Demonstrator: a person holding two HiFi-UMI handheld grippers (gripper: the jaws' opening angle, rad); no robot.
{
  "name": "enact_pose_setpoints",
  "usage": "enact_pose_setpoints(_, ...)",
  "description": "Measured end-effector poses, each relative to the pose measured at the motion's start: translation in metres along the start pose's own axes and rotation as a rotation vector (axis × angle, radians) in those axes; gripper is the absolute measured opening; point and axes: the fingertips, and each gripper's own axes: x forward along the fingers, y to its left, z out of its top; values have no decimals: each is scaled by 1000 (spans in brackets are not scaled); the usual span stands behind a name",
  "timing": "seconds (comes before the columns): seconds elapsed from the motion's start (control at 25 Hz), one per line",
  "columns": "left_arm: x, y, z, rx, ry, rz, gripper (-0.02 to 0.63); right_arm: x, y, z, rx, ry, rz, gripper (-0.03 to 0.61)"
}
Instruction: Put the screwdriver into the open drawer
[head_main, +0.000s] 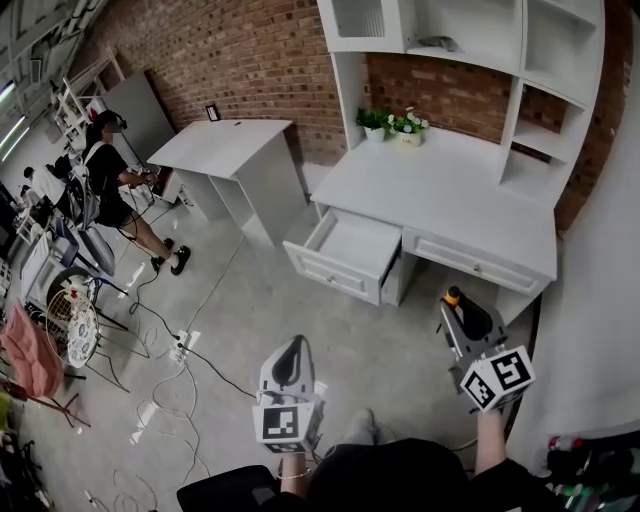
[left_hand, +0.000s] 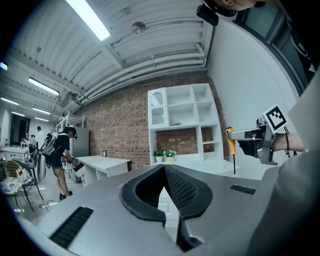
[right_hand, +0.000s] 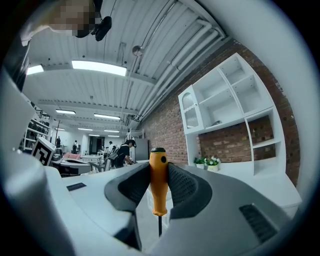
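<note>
The screwdriver (right_hand: 158, 185) has an orange handle and a dark shaft. It stands upright, shaft down, clamped between the pads of my right gripper (right_hand: 159, 172). In the head view the right gripper (head_main: 458, 306) hovers over the floor, below the front right of the white desk (head_main: 450, 200), with the orange screwdriver handle (head_main: 453, 297) at its tip. The open drawer (head_main: 352, 243) juts from the desk's left side, up and left of that gripper. My left gripper (head_main: 294, 350) is lower and to the left, jaws shut on nothing (left_hand: 164, 169). It sees the screwdriver (left_hand: 230, 142) off to its right.
A shelf hutch (head_main: 470, 40) stands on the desk, with two potted plants (head_main: 392, 122) at the back. A second white table (head_main: 230, 140) stands to the left. A person (head_main: 115, 185) stands at far left. Cables and a power strip (head_main: 183, 345) lie on the floor.
</note>
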Motion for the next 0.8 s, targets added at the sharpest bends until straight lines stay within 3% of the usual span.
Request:
enact_pose_setpoints(0.16, 11, 6, -1, -37, 3, 15, 9, 18, -1, -5, 9, 6, 17, 115)
enact_pose_setpoints(0.36, 36, 26, -13, -16, 18, 12, 9, 52, -3, -13, 16, 15, 33, 115)
enact_pose_setpoints(0.8, 130, 89, -22, -38, 29, -26, 8, 154, -21, -28, 42, 32, 20, 115)
